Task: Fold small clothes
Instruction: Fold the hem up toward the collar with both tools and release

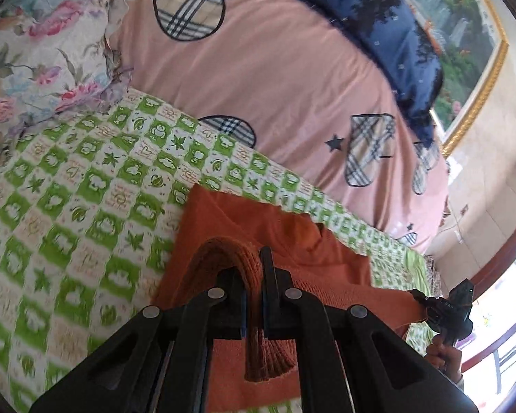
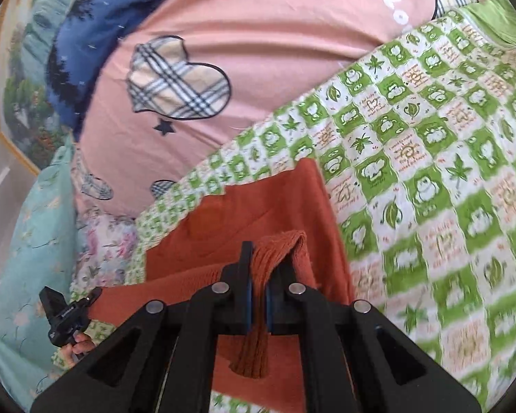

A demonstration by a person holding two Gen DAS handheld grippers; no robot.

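An orange knit garment (image 1: 292, 241) lies on the green and white checked blanket (image 1: 68, 189); it also shows in the right wrist view (image 2: 275, 199). My left gripper (image 1: 253, 275) is shut on its ribbed hem (image 1: 223, 251), lifted above the cloth. My right gripper (image 2: 258, 275) is shut on the ribbed hem at the other corner (image 2: 282, 244). The right gripper shows at the far right in the left wrist view (image 1: 447, 309), and the left gripper at the lower left in the right wrist view (image 2: 68, 313). The hem stretches between them.
The checked blanket (image 2: 447, 172) lies over a pink duvet with plaid hearts (image 1: 275, 69). A floral pillow (image 1: 34, 62) and a dark blue cloth (image 1: 378, 27) lie beyond. A gold-framed picture (image 1: 471, 51) hangs on the wall.
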